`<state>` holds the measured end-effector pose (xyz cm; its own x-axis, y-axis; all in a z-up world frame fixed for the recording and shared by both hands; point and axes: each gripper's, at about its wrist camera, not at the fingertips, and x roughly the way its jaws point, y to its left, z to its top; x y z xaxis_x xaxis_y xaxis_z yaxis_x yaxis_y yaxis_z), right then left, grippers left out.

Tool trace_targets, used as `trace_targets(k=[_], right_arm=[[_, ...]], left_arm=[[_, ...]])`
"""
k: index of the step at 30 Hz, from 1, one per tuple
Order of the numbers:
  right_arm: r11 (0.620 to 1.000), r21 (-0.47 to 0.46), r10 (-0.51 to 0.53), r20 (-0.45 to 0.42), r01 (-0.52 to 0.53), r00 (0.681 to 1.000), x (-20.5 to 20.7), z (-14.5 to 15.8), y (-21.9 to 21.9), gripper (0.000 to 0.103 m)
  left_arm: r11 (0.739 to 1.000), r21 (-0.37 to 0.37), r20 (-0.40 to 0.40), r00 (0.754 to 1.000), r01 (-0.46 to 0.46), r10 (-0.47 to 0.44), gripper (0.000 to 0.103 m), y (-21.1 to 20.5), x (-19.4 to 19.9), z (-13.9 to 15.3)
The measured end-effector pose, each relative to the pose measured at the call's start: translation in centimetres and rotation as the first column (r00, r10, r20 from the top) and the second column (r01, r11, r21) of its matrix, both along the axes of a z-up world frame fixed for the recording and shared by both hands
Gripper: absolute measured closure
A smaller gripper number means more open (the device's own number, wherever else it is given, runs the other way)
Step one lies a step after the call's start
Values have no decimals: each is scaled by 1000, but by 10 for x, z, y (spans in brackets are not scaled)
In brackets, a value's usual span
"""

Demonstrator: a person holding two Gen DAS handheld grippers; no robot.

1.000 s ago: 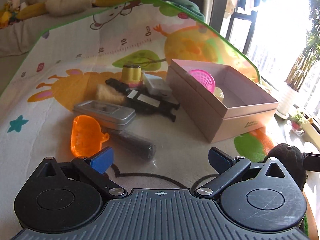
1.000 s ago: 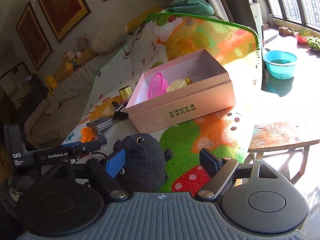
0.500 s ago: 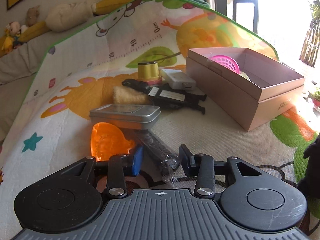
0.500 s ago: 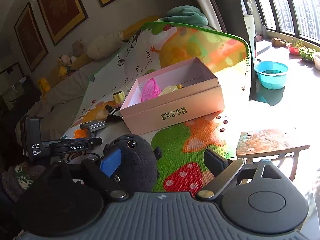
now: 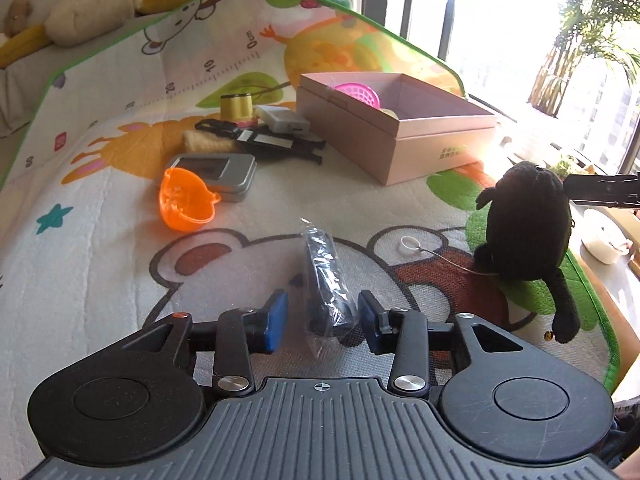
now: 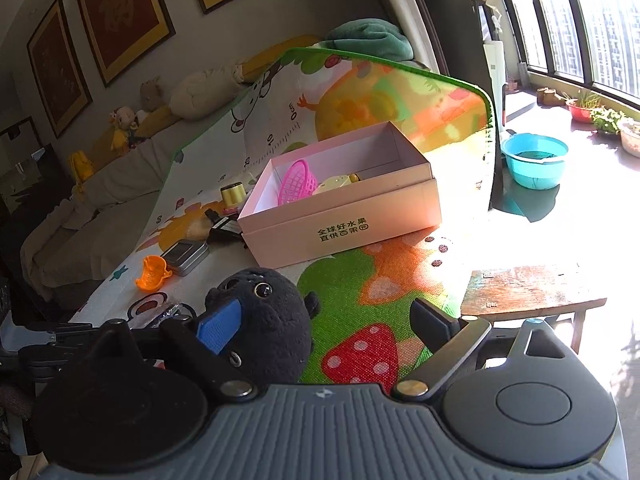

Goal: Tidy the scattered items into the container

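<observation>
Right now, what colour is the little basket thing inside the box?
Bright pink, with a mesh pattern. The basket shows best in the right wrist view, leaning inside the pink box.

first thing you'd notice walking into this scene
The open pink box on the bright cartoon play mat, already holding a pink basket. Close in, a black plush toy sits between the wide-open fingers of the right tool. The left tool straddles a dark item wrapped in clear plastic, its jaws opening and not pressing on it.
</observation>
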<state>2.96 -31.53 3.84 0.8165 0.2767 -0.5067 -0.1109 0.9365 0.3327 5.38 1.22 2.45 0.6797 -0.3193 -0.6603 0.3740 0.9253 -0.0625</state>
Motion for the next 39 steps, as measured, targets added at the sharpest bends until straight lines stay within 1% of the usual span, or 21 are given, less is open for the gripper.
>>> trace_targets(k=[1,2,3,4,5,7,9,12,14,16,18,21,23,26,27,31,34,36,39], right_arm=[[1000,2,0,0,0,1000,0,0,1,8],[1000,3,1,-1,-1,1000,0,0,2,8],[1000,2,3,-2,-3,1000,0,1,4,7],[1000,-2,6,-2,-6,1000,0,1,6,7],[1000,-9,11,0,-11,1000,-1,2,8,7],[999,-35,19,11,-19,1000,-4,3,11,4],[998,-65,23,23,-22,999,-7,4,14,3],[995,-93,35,30,-32,999,-10,3,19,2],[994,-107,42,32,-38,999,-10,3,22,2],[992,-122,48,36,-43,998,-10,3,26,2],[989,-143,55,44,-49,998,-11,3,29,2],[984,-169,64,57,-53,996,-13,4,33,0],[983,-173,68,56,-58,996,-13,4,34,0],[984,-170,67,56,-56,996,-12,5,35,0],[984,-169,68,59,-57,996,-13,5,36,0],[979,-194,80,83,-62,993,-18,7,39,0],[971,-231,93,99,-68,991,-22,8,42,0],[969,-236,104,99,-79,990,-22,9,45,0],[967,-223,155,113,-126,981,-20,17,59,0]], left_arm=[[1000,1,6,1000,-6,6,35,0,-1,0],[1000,0,7,1000,-6,6,29,0,0,0],[1000,0,7,1000,-1,1,24,0,0,-1],[1000,8,6,1000,3,-3,21,-1,1,-1],[1000,29,12,1000,0,-1,19,-1,0,-2],[995,89,44,999,-35,31,8,0,-1,-4],[985,143,77,994,-94,83,7,5,0,-5],[953,201,113,971,-228,209,5,20,4,-9],[930,207,128,951,-303,281,3,31,7,-10],[920,184,119,937,-346,328,3,40,9,-8],[925,151,106,936,-349,335,3,44,9,-5],[951,79,84,953,-298,291,2,44,9,1],[962,39,92,960,-269,265,1,39,14,5],[967,39,147,959,-252,244,1,30,33,10],[967,40,153,958,-250,241,1,29,39,10],[971,14,119,965,-238,235,2,28,74,5],[971,25,115,965,-239,235,1,25,88,1],[970,15,109,965,-241,238,1,25,90,1],[969,-9,107,963,-248,248,1,29,82,5]])
